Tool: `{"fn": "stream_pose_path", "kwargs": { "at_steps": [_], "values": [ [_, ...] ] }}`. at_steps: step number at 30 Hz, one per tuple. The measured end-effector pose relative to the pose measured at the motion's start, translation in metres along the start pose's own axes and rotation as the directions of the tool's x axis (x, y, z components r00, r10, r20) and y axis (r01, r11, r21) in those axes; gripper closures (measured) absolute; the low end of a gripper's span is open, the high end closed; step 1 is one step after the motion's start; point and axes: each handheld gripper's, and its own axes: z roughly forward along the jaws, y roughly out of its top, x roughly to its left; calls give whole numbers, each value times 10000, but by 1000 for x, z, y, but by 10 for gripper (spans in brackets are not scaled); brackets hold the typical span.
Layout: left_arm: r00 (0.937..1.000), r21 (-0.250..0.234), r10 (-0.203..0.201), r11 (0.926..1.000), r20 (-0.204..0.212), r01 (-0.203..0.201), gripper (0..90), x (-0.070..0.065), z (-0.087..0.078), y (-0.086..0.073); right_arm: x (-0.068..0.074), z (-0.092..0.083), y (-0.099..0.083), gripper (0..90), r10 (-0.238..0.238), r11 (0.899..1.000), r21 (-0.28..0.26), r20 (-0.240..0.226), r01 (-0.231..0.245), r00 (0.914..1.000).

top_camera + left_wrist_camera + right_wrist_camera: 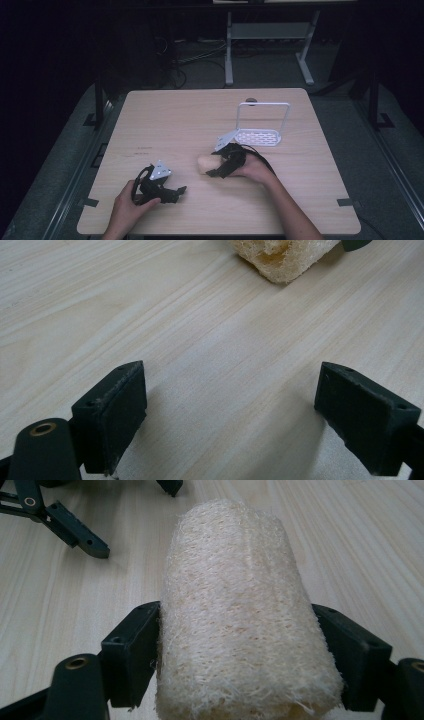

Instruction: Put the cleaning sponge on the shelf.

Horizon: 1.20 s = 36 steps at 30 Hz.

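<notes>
A: Black jaws are the nearest thing we see. Our left gripper rests low on the table, close to us, and its two pads stand wide apart with just bare wood between them.

B: Yes, nothing is in there. And our right gripper?

A: It sits a bit farther in, near the middle of the table. Its two pads press on both sides of the loofah. So we hold it clamped there.

B: We see the loofah is pale and scratchy, like a dry roll. It lies on its side on the wood.

A: From above, one end of the roll pokes out to the left of our right gripper. The left gripper is just beside it, a little apart, not touching.

B: In the left gripper view we see the loofah's rough end at the top edge.

A: Farther back there is a white rack on the table, with holes in its flat base and a tall thin frame standing up.

B: Past the table we see a dark floor and white table legs.
</notes>
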Motion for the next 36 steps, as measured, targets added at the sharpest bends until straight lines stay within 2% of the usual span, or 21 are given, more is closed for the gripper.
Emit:
{"fn": "stream_pose_path", "kwargs": {
  "at_steps": [9,14,28,36],
  "values": [
    [10000,3,1,10000,-1,-1,128,0,0,0,5,-5,2,245,55,9999,-93,173,-53,9998],
    [10000,-1,0,10000,-1,0,128,0,0,0,8,-13,1,245,217,9996,-185,330,-211,9992],
    [10000,0,38,10000,-12,-38,128,0,0,0,15,-37,-3,245,272,9988,-415,694,-244,9972],
    [10000,-26,-4,10000,-13,4,128,0,0,0,19,-53,-9,246,514,9964,-722,1071,-438,9929]
  ]
}}
